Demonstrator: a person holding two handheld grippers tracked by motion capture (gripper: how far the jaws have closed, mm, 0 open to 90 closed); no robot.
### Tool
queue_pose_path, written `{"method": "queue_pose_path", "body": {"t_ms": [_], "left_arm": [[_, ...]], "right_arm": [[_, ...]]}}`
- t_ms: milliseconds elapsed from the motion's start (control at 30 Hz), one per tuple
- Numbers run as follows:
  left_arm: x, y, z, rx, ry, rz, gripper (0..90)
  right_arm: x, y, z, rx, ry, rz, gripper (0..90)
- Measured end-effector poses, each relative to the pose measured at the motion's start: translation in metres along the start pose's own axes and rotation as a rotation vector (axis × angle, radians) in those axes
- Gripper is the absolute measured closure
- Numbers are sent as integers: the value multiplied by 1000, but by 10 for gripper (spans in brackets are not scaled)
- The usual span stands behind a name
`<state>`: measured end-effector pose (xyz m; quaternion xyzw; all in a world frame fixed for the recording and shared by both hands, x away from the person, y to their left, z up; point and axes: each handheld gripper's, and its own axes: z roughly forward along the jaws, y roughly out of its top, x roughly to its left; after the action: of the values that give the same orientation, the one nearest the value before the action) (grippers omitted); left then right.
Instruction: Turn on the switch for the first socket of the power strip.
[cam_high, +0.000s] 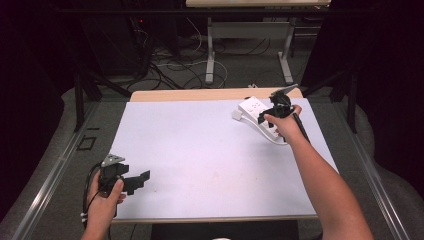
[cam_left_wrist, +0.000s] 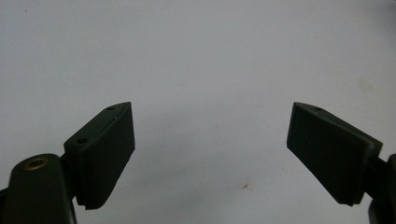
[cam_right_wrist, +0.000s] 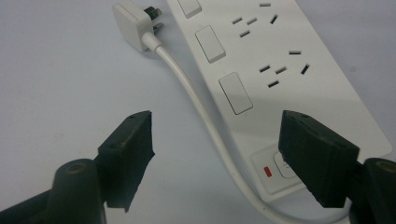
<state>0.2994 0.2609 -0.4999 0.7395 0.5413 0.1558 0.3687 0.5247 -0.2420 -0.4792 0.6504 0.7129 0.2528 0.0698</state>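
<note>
Where the person's hands come in at the near edge: two forearms reach over a white table top (cam_high: 200, 165), which serves as the landmark here
Left gripper (cam_high: 142, 179): at the near left corner of the table top, held low in the person's left hand (cam_high: 102, 202), its cable looping down beside the wrist
Left jaws: spread wide apart in the left gripper view (cam_left_wrist: 211, 158), with bare white surface and a small brown speck between them, nothing held
Table top middle: plain white with faint marks
Right gripper (cam_high: 272, 111): at the far right of the table top, in the person's right hand (cam_high: 285, 125), tipped down over the power strip
Right jaws: standing apart in the right gripper view (cam_right_wrist: 217, 158), the pads pressing on nothing; the cord passes between them, and the right pad hangs over the switch end of the strip
Power strip (cam_right_wrist: 280, 65): white, flat on the far right part of the table top, three rocker switches in a row beside its sockets, a red mark (cam_right_wrist: 267, 171) at the near end
Cord (cam_right_wrist: 196, 102): white, curving along the strip's side
Plug (cam_right_wrist: 133, 23): white, lying on the table top just beside the strip's far end, pins towards it
</note>
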Motion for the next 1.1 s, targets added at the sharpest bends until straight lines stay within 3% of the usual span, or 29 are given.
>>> {"method": "queue_pose_path", "body": {"t_ms": [233,500,767,1100], "left_arm": [[0,0,1,2,1,3,152],[-1,0,0,1,2,-2,152],[-1,0,0,1,3,-3,152],[-1,0,0,-1,3,-5,152]], "right_arm": [[-1,-7,-4,-26,18,-16,154],[1,-14,-9,-35,-4,-24,101],[3,-25,-14,-51,38,-57,2],[0,-37,-21,-75,23,-86,0]]}}
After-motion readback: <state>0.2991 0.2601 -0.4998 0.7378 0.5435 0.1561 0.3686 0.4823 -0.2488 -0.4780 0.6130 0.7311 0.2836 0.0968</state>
